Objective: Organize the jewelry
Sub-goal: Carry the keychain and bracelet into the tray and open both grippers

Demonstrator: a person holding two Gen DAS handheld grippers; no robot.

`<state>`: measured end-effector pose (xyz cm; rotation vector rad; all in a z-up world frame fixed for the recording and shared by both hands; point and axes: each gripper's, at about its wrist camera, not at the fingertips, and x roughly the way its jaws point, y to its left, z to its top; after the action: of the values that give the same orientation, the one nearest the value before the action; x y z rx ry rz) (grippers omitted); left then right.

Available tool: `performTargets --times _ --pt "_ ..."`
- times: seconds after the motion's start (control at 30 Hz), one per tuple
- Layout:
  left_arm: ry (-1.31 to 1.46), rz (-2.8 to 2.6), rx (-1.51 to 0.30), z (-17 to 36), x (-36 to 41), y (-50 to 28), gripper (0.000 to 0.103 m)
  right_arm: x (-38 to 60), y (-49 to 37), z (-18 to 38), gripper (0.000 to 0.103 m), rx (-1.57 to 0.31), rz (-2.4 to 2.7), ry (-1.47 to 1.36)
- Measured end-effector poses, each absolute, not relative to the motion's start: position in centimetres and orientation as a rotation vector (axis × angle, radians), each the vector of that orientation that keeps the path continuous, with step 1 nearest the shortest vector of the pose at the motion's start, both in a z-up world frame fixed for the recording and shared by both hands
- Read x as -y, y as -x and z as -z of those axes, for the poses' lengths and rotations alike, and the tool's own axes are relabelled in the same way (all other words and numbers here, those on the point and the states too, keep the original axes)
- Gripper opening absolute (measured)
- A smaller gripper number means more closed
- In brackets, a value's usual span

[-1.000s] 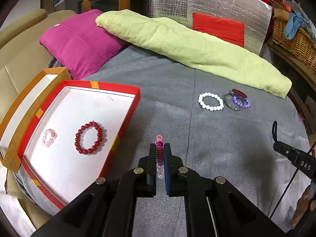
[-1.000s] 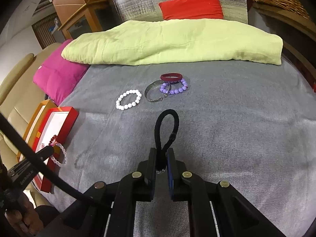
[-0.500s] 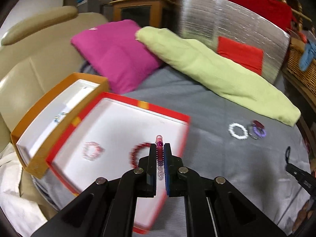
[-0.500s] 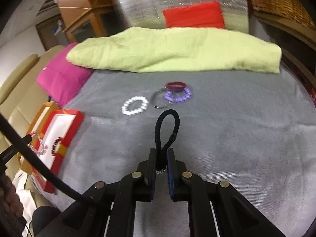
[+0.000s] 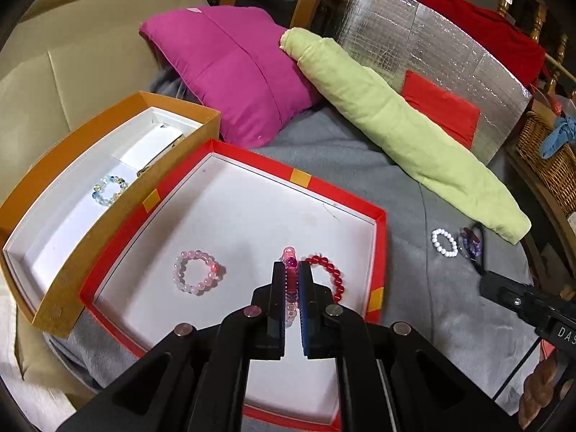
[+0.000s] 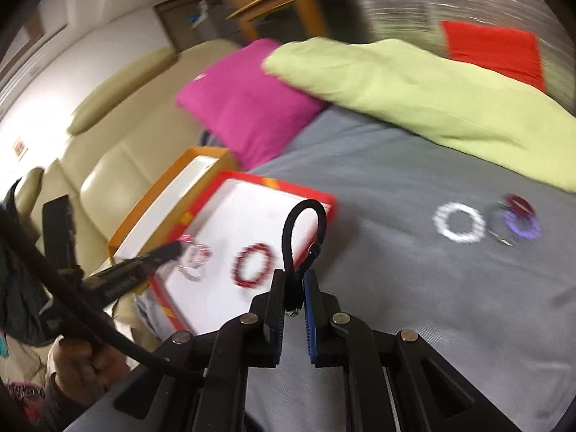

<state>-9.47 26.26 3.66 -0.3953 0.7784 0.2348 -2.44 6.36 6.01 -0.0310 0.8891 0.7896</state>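
Observation:
My left gripper (image 5: 291,270) is shut on a pink and clear bead bracelet (image 5: 290,255), held edge-on over the red tray (image 5: 378,252). In that tray lie a pale pink bead bracelet (image 5: 196,273) and a dark red bead bracelet (image 5: 333,277). My right gripper (image 6: 296,280) is shut on a black cord bracelet (image 6: 306,230) whose loop stands up above the jaws, near the red tray's (image 6: 324,199) right edge. On the grey blanket lie a white bead bracelet (image 6: 459,222), a purple bead bracelet (image 6: 522,226) and a dark red bangle (image 6: 518,202).
An orange box (image 5: 54,309) left of the red tray holds a pale blue-green bead bracelet (image 5: 109,189). A magenta cushion (image 5: 230,68) and a rolled green blanket (image 5: 396,126) lie behind. A wicker basket (image 5: 547,151) stands at the right. A hand (image 6: 82,360) holds the left gripper's handle.
Both grippers swung left. The left one now hangs over the red tray with its bracelet, and the right one has come close to the tray's right edge, still gripping the black cord.

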Motion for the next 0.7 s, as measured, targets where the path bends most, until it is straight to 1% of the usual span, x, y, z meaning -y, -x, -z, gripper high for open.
performTargets --times 0.23,0.47,0.7 --pt "0.386 -0.223 -0.797 -3.1 -27.9 6.8 0.007 -12.3 -0.3 -3.8 0.011 -0.983 -0.831 0.064" --pt "0.373 -0.241 -0.812 -2.7 -29.6 3.3 0.007 -15.5 -3.4 -1.1 0.011 -1.05 -0.809 0.089" --pt "0.395 -0.273 -0.857 -0.8 -31.7 1.2 0.007 -17.4 -5.7 1.3 0.011 -1.105 -0.776 0.098"
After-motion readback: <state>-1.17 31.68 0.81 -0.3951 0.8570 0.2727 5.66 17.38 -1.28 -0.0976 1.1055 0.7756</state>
